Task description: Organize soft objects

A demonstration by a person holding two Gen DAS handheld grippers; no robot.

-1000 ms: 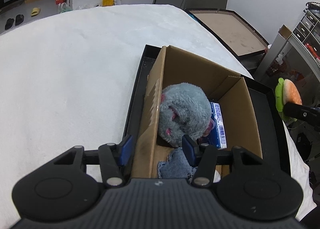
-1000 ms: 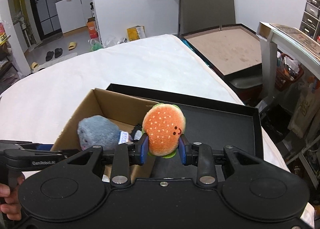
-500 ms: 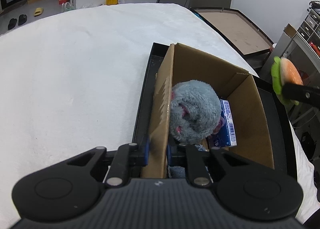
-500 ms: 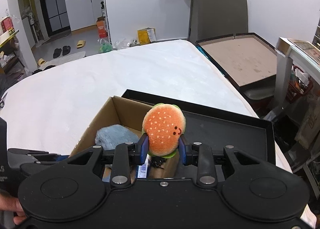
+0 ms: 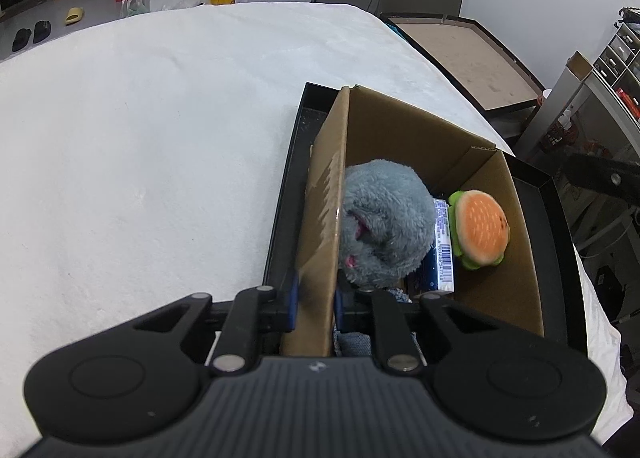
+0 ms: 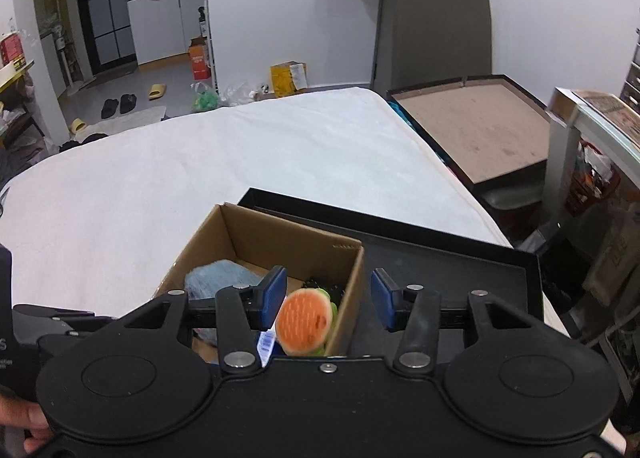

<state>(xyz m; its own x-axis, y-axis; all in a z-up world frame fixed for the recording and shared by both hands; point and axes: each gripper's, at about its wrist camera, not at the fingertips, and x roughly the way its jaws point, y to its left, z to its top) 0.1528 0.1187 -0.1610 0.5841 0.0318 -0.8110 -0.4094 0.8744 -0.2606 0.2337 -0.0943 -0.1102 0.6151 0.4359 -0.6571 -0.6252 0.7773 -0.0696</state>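
Cardboard box [image 5: 404, 162] already holds the fluffy grey plush [image 5: 384, 226] and orange burger plush [image 5: 480, 234]. Left tongs [image 5: 316, 300] pinch its wall; right tongs [image 6: 330, 300] gape wide, empty. No loose soft things show.

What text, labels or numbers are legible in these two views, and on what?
None can be quoted with confidence.
Blue and white packet in the cardboard box: barcode with digits, too small to read.
Left gripper body, at the right wrist view's left edge: white lettering, cut off.
Orange carton on the floor: print blurred.
Yellow box by the wall: white label, unreadable.
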